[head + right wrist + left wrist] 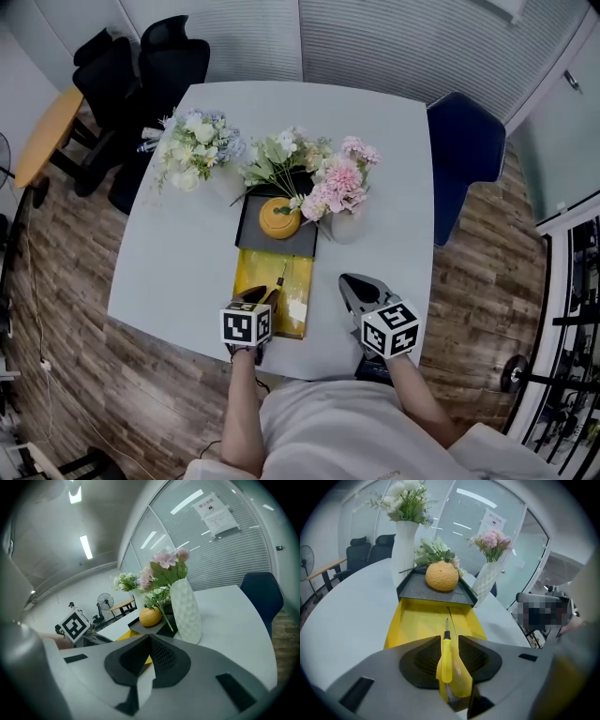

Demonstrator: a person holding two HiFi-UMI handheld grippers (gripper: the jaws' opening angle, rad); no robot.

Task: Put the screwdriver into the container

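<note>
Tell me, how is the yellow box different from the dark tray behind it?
Colour: the yellow container is bright yellow; the dark tray is dark grey. Contents: the dark tray holds a round orange thing; over the yellow container reaches only the screwdriver. Place: the yellow container lies at the table's near edge, the dark tray farther back among the flower vases. Both are shallow, open rectangles, set end to end.
</note>
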